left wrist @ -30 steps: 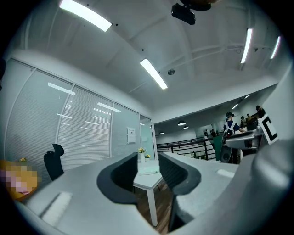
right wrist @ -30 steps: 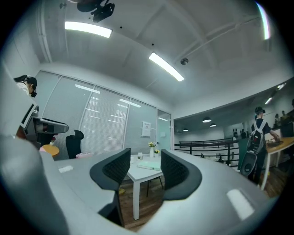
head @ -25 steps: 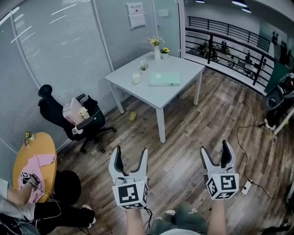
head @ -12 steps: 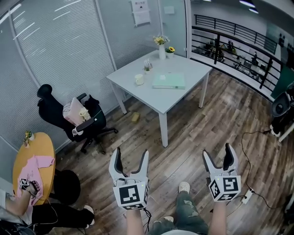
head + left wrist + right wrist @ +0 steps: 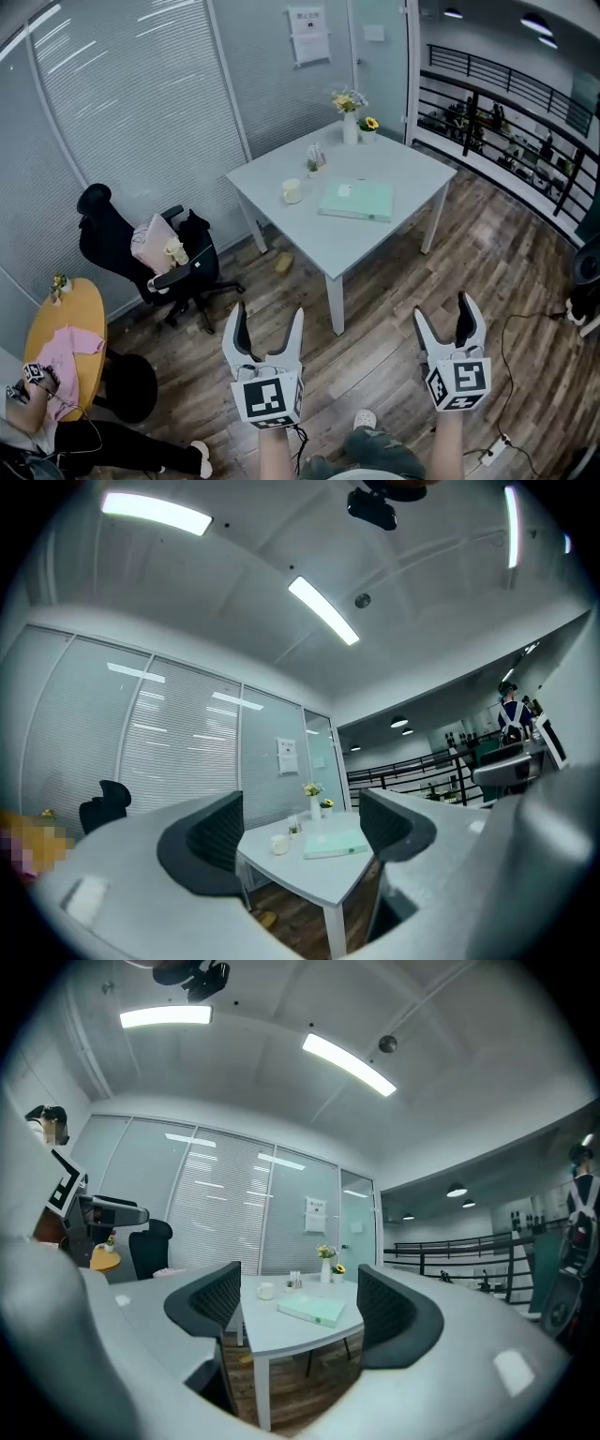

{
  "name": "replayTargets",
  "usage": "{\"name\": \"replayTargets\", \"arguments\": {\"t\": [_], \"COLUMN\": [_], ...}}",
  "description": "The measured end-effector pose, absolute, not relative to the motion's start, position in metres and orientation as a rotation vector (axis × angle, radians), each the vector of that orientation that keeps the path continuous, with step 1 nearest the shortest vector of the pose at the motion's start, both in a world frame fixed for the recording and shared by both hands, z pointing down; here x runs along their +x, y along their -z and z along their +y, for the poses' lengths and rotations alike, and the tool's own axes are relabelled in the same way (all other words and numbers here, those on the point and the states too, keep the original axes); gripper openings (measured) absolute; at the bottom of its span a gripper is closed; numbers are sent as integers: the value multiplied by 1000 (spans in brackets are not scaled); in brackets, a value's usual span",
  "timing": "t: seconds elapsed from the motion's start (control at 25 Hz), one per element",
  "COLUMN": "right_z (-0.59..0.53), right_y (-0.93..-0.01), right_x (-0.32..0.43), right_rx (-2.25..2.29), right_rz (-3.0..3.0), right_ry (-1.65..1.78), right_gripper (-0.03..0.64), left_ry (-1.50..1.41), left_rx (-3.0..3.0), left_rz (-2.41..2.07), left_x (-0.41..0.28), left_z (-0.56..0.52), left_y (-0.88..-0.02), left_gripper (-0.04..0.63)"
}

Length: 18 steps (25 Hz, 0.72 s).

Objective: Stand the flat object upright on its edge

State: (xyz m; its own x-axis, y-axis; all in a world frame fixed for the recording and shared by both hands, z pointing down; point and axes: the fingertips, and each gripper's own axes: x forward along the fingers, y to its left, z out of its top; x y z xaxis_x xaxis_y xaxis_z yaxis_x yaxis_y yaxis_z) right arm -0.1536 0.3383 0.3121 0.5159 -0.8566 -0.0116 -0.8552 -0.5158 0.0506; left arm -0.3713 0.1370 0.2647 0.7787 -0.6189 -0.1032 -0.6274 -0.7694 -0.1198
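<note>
Surface (image 5: 302,208) closer than before. Left gripper (image 5: 267,319), right gripper (image 5: 441,314): jaws apart, empty. Approach squarely; pinch green flat object (image 5: 356,200) by near edge.

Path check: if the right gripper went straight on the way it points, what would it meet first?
Probably the white table: its near edge sits centred between the open, empty jaws of the right gripper, with the green flat object lying just behind. Nothing shows in between; depth is unclear.

Head view steeply down; gripper views level; share table (image 5: 300,230).
</note>
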Motion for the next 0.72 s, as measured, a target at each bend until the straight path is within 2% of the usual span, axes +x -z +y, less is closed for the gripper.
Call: {"name": "replayTargets", "arguments": {"t": [0.32,0.72], "right_z": [310,286], "right_y": [-315,-340], "right_x": [-65,7], "right_rx": [2652,2679], "right_rz": [-1554,-1548], "right_ry": [66,-21], "right_gripper": [397,393], "left_ry": [-96,-10], "left_rx": [-2813,-2842], "left_rz": [1045,1011], "left_x": [-285,-206], "left_z": [112,80], "left_y": [-268,-292], "left_gripper": [379,379]}}
